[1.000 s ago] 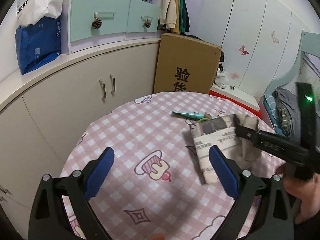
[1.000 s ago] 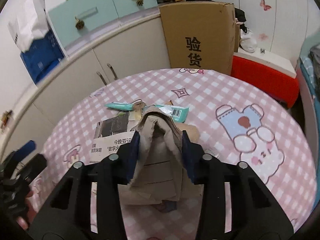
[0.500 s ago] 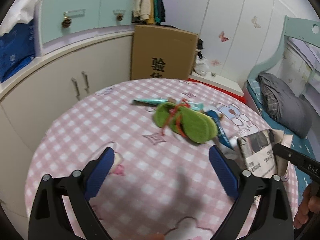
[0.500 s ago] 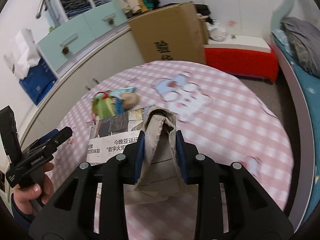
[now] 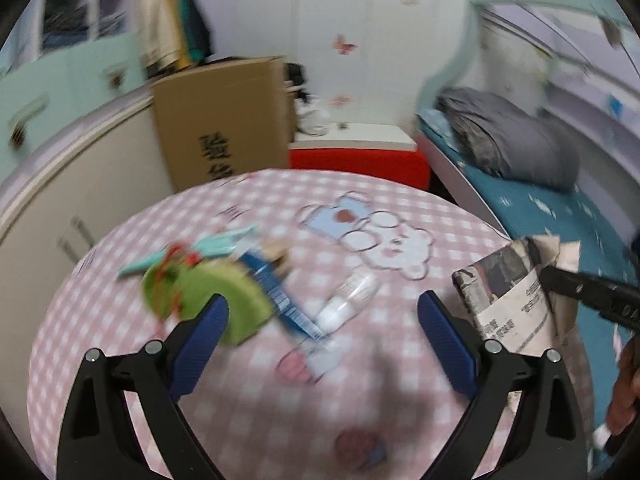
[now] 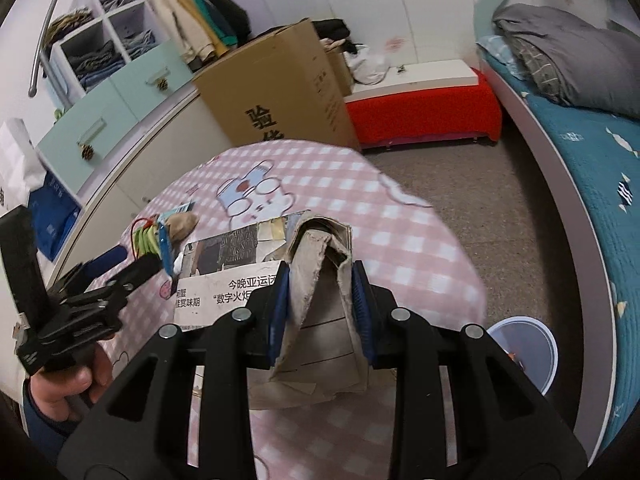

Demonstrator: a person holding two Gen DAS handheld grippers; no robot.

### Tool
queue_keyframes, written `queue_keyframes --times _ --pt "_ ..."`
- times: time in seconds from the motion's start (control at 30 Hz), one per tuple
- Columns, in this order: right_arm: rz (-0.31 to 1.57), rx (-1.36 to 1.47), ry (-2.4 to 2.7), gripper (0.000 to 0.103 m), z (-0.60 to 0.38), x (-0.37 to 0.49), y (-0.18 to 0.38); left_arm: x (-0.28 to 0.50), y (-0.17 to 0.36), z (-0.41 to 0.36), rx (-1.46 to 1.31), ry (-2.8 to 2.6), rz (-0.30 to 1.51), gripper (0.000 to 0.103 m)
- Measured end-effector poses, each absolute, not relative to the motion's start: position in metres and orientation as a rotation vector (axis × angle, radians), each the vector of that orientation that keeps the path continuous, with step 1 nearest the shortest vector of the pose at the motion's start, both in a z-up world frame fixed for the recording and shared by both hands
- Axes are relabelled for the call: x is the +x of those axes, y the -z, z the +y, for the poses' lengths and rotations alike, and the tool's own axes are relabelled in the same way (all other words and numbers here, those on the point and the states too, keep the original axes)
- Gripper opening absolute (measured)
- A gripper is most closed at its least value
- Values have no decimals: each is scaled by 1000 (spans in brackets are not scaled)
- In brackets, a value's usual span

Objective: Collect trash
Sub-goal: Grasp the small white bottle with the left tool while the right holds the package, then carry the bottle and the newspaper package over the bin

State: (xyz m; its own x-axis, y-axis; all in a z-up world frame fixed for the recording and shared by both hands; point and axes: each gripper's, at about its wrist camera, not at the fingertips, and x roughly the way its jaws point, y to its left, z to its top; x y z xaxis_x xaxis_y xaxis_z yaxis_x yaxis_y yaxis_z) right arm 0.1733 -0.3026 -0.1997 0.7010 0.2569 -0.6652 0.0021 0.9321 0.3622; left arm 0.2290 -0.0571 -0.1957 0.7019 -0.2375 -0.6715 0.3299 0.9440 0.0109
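Right tool clamped on newspaper wad, carrying it off counter toward bin; left tool apart, empty; next: release over bin.

folded newspaper and brown paper hang above the pink checked table's edge, other scraps lying behind.

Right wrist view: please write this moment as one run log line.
right tool: shut on newspaper bundle | left tool: open, empty | bin: on floor by table | trash left: green item, tubes
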Motion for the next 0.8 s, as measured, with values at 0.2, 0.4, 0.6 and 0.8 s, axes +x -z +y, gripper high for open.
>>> queue_keyframes --times 0.2,0.4,0.6,0.8 --pt "764 373 -118 30 -321 166 196 255 214 -87 228 397 806 62" --pt "755 385 -107 30 -331 160 194 258 231 -80 119 474 891 24" --pt "739 388 -115 30 -329 151 189 237 232 -67 25 492 891 24" --pt "712 385 -105 30 -336 139 180 213 208 -72 -32 502 844 24"
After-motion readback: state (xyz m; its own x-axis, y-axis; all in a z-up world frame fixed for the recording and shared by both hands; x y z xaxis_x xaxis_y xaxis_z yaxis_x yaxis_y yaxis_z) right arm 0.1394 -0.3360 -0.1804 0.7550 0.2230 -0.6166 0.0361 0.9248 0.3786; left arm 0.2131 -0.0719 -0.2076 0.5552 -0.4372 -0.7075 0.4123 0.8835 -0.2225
